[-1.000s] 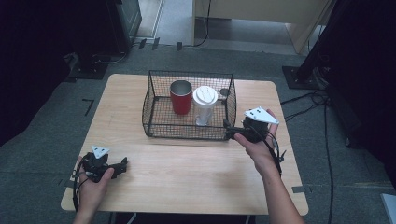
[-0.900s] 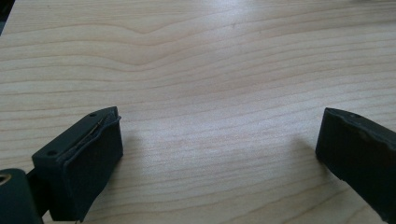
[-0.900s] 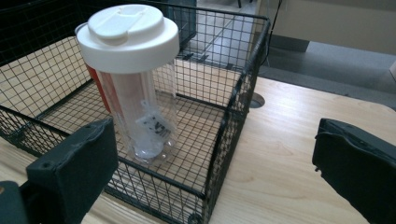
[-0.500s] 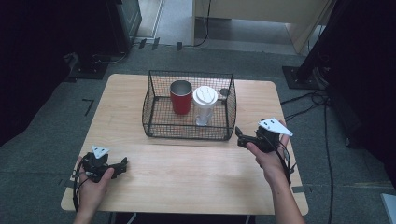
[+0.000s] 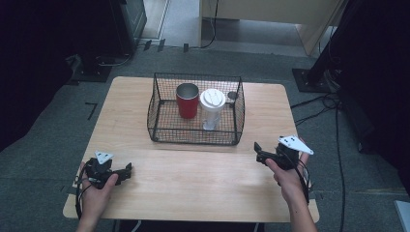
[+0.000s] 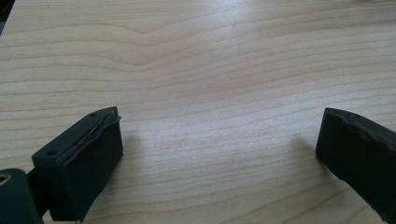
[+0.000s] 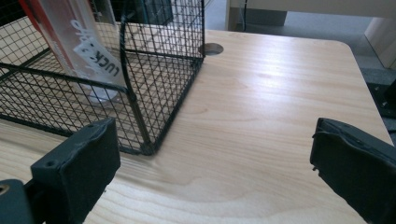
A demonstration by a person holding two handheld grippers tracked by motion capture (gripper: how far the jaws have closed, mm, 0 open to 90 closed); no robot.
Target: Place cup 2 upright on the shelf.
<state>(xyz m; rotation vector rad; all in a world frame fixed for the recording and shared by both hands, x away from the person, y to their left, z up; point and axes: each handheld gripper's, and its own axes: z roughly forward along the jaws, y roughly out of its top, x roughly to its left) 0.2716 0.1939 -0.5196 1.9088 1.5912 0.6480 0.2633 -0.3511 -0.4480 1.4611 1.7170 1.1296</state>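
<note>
A black wire basket [image 5: 164, 133] stands mid-table and holds a red cup [image 5: 187, 100] and a white lidded cup [image 5: 212, 108], both upright. My right gripper [image 5: 258, 152] hovers low over the wood to the right of the basket's front right corner, pointing left, open and empty. Its jaws have just been closing slightly with nothing between them. In the right gripper view the gripper [image 7: 215, 168] faces the basket corner [image 7: 144, 140] and the white cup [image 7: 88, 56] behind the mesh. My left gripper [image 5: 126, 171] rests at the front left, open over bare wood [image 6: 215, 154].
The wooden table [image 5: 193, 188] has bare boards in front of the basket and between the two hands. A round cable hole [image 7: 211, 48] sits behind the basket's right side. Dark equipment and cables lie on the floor around the table.
My right hand has drawn back from the basket's right wall toward the front right of the table and sunk lower. The left hand has kept still.
</note>
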